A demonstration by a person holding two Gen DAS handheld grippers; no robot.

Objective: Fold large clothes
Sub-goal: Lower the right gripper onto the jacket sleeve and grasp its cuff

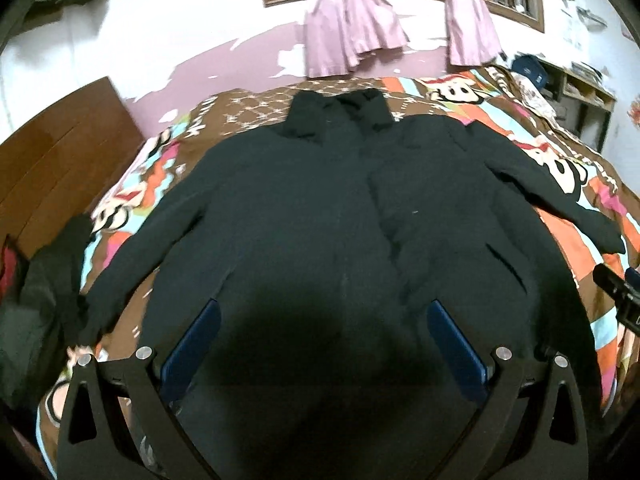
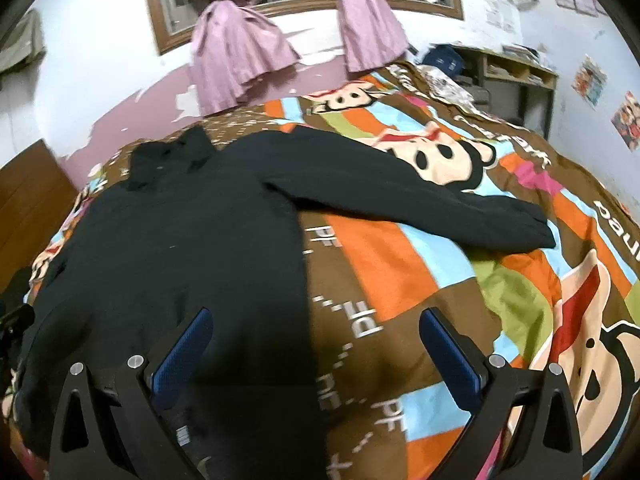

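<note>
while both of my grippers hang over the near edge of the bed (image 2: 400, 256), i size things up from the biggest down. the bed fills both views under a loud cartoon quilt (image 1: 576, 176), with pink curtains (image 1: 348, 36) at 12 o'clock on the far wall. the black coat (image 1: 288, 208) lies flat on that quilt, front up, collar (image 1: 340, 112) pointing to 12 o'clock and hem toward me at 6. in the right wrist view the right sleeve (image 2: 420, 200) stretches out toward 3 o'clock, resting on the quilt clear of the body. the left sleeve (image 1: 132, 256) runs down toward 8 o'clock, near a dark heap of other clothes (image 1: 44, 292).

i judge the coat thick and fairly heavy, soft and floppy, not slippery; it should drape and drag rather than hold a crease, so one layer pinched alone would probably slide off the rest.

the left gripper (image 1: 320, 344) has its blue pads (image 1: 192, 348) spread wide, holding nothing, above the hem. the right gripper (image 2: 316, 352) is likewise wide apart and empty, straddling the coat's right edge. i would take hold at the cuff (image 2: 536, 228) and the shoulder seam.
</note>
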